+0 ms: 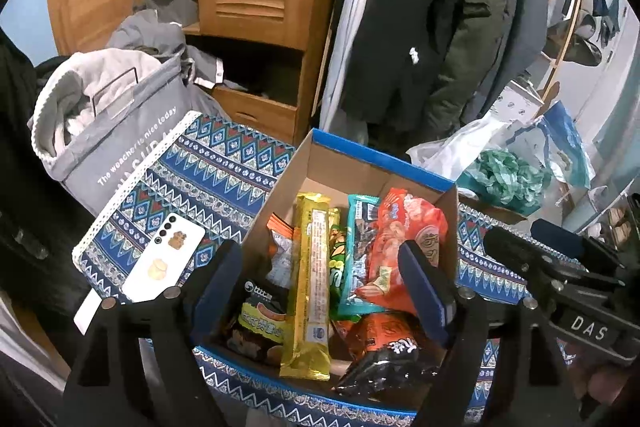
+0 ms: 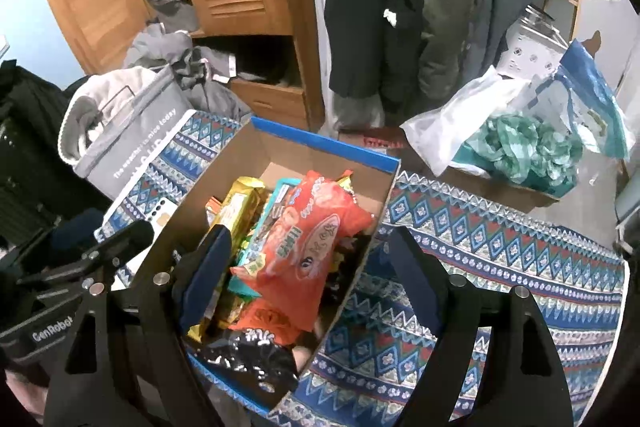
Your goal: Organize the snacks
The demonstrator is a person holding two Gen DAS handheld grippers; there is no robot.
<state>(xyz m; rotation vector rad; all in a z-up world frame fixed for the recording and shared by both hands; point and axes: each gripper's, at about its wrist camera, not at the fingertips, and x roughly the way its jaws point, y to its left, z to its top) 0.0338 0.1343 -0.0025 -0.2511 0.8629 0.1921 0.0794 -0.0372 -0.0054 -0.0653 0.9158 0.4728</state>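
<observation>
Hovering both tools, the left tool (image 1: 324, 279) and right tool (image 2: 308, 263), released and empty over the cardboard box (image 1: 384, 157) of snacks (image 1: 310, 279) on the patterned table (image 2: 500, 239), we judge packing nearly finished; next, checking for strays.

Both my grippers are the same chunky black plastic build, with triangular cutouts in the arms and little round silver screws at the joints. The left gripper (image 1: 326, 279) has dark navy pads on its fingers (image 1: 426, 289), same as the right gripper (image 2: 316, 275). White lettering on the bodies too: one says "DAS", the other "GenRobot".
</observation>
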